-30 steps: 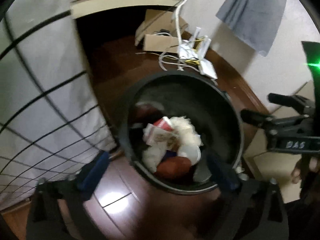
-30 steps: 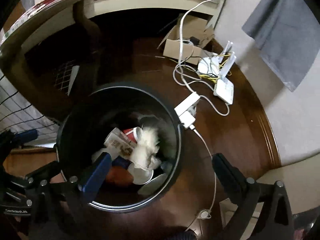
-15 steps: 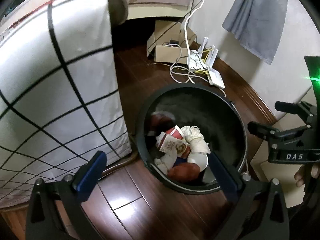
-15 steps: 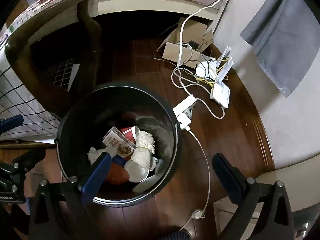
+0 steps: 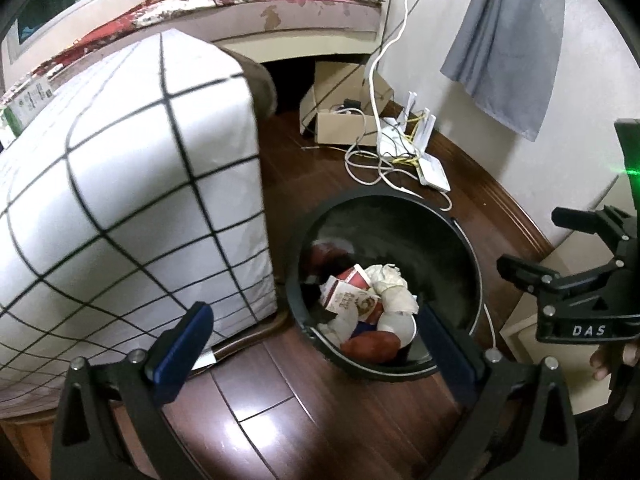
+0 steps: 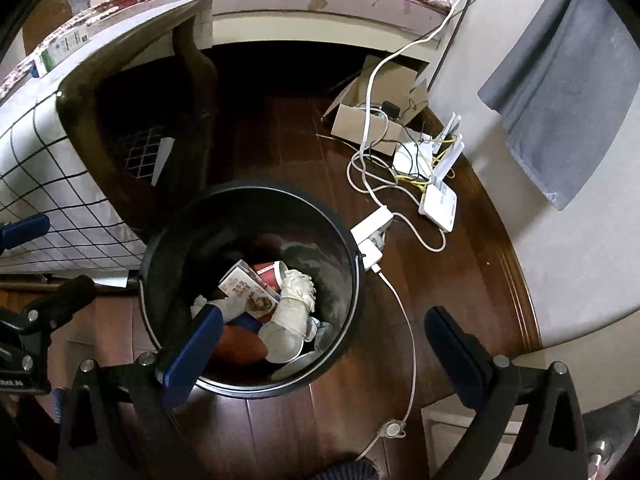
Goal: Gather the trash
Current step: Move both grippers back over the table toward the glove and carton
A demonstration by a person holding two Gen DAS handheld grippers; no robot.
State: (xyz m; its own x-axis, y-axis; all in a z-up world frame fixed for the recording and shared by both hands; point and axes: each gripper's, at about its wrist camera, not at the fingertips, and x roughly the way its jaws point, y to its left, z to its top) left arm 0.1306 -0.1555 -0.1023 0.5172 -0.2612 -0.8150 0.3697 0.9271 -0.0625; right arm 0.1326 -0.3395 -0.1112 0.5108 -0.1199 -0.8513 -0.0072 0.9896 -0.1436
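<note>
A black round trash bin point(image 5: 448, 248) point(image 6: 192, 240) stands on the dark wooden floor. Inside lie a white crumpled glove point(image 6: 296, 304) point(image 5: 390, 286), a printed carton point(image 6: 248, 290) point(image 5: 346, 300), a red paper cup point(image 6: 270, 274), a white cup point(image 6: 280, 342) and a brown item point(image 5: 372, 344). My left gripper point(image 5: 316, 346) is open and empty, above the bin's near left side. My right gripper point(image 6: 324, 346) is open and empty, above the bin's near right rim. The right gripper also shows in the left wrist view point(image 5: 568, 280).
A white cloth with a black grid point(image 5: 120, 184) hangs over a table left of the bin. A power strip point(image 6: 372, 226), white cables point(image 6: 368, 160), routers point(image 6: 438, 200) and a cardboard box point(image 6: 372, 116) lie on the floor beyond. A bed point(image 5: 280, 4) stands behind.
Both grippers have risen and pulled back from the bin, so it looks smaller. The white glove, blurred in motion a second ago, now lies still in the bin.
</note>
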